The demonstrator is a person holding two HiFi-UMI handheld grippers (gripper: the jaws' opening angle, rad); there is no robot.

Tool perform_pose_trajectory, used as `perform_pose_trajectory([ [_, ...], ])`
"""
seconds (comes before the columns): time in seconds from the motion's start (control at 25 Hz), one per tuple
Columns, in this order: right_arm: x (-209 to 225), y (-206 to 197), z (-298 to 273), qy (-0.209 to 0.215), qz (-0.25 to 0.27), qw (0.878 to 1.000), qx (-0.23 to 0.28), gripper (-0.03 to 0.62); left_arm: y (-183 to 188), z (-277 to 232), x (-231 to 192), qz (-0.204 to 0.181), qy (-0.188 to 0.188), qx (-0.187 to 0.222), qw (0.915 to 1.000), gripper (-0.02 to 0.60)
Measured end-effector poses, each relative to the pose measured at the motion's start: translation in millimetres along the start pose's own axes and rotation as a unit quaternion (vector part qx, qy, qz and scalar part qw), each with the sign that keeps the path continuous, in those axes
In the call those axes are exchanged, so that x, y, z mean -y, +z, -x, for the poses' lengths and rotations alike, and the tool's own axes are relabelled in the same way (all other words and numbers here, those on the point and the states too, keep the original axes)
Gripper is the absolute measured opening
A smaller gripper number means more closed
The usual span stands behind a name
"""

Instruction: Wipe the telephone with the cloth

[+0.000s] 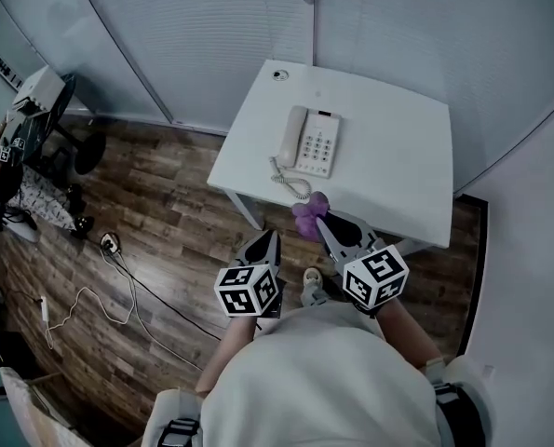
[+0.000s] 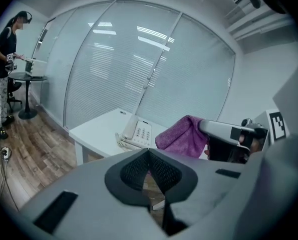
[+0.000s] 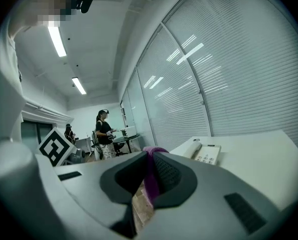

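A white telephone (image 1: 306, 141) with a coiled cord lies on the small white table (image 1: 398, 166); it also shows in the left gripper view (image 2: 137, 132) and the right gripper view (image 3: 205, 152). A purple cloth (image 1: 309, 216) hangs at the table's near edge, pinched in my right gripper (image 1: 325, 220), which is shut on it. The cloth (image 3: 150, 176) shows as a thin strip between the pads. From the left gripper view the cloth (image 2: 183, 135) bunches at the right gripper's tip. My left gripper (image 1: 267, 240) is shut and empty, held over the floor left of the cloth.
A wooden floor (image 1: 155, 222) with cables and a power strip (image 1: 109, 243) lies to the left. A person (image 2: 3, 59) stands at a round table (image 2: 27, 77) far left. Glass walls with blinds (image 1: 211, 35) stand behind the white table.
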State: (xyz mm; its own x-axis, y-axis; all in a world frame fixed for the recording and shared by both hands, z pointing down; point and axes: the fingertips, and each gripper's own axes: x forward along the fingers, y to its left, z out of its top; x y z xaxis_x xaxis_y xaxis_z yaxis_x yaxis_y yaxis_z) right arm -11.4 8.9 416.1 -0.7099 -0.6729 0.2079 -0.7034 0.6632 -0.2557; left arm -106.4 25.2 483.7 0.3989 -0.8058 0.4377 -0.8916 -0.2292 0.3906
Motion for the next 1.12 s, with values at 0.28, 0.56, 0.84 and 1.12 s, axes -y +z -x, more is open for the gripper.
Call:
perform_pose_trajectory([
  [0.28,39,18,-31,0.014,0.004,1.000,-0.001,0.048,28,-43,-8,0.009,0.012,0.008,0.9999,0.020],
  [0.56,82,34,-58,0.020,0.010,1.000,-0.003,0.048,51,-84,-15,0.025,0.020,0.017,0.9993,0.020],
  [0.84,114,44,-79,0.029,0.014,0.999,-0.003,0.048,66,-113,-21,0.031,0.033,0.020,0.9988,0.020],
  [1.12,135,54,-94,0.028,0.014,1.000,0.003,0.048,70,-124,-29,0.041,0.050,0.019,0.9978,0.020],
])
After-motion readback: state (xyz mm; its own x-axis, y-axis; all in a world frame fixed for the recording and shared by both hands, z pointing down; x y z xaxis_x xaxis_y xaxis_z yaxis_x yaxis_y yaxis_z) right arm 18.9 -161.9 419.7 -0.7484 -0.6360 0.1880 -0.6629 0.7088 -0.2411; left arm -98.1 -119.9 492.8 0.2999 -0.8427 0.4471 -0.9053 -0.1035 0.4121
